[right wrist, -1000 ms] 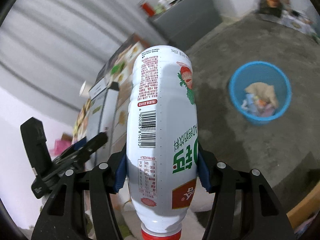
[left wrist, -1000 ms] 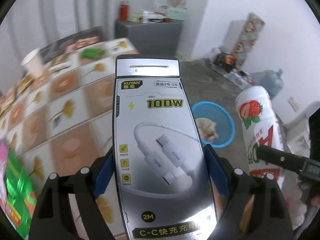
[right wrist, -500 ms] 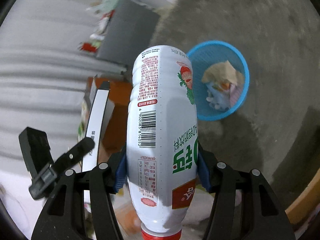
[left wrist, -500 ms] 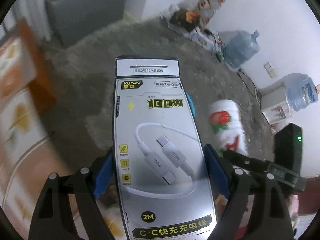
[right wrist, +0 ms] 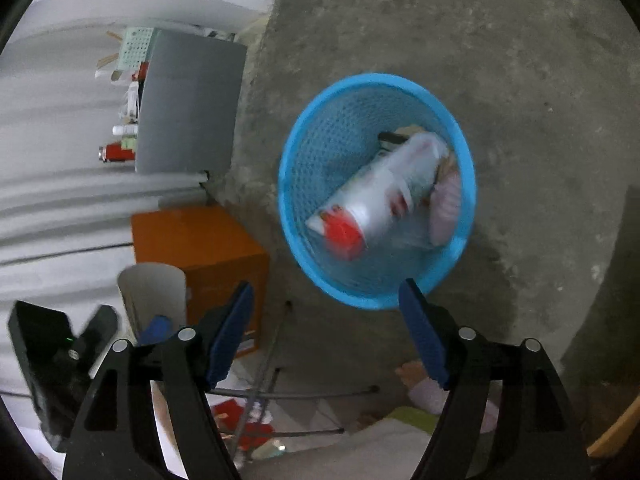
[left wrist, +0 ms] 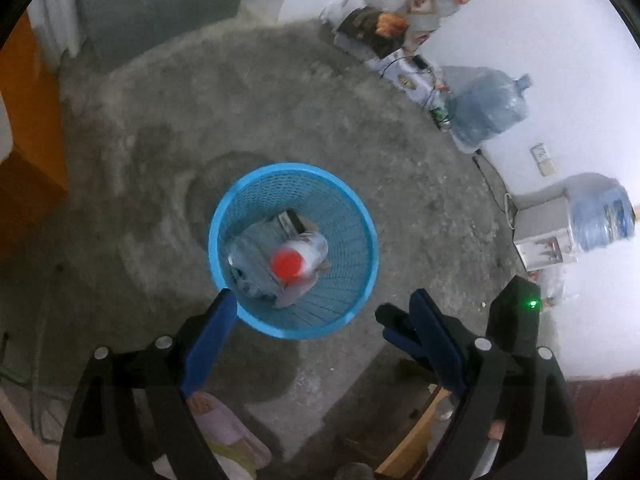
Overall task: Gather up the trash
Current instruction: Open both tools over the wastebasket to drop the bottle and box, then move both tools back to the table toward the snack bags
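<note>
Hovering over the blue basket (left wrist: 362, 216), both grippers are empty: the left gripper (left wrist: 320, 332) gapes wide and the right gripper (right wrist: 326, 320) is spreading too, nothing between either pair. Ahead of the jaws, the bottle (right wrist: 384, 188) lies in the basket, red cap (left wrist: 285, 263) up. Probably light, stiff, slick; grip its waist.

Centre right of the frame, a round blue plastic mesh basket (right wrist: 452, 128) on the grey concrete floor (right wrist: 540, 60) holds a blurred white red-capped plastic bottle (right wrist: 384, 196). The right tongs (right wrist: 326, 300), at bottom, are opening, empty.
</note>
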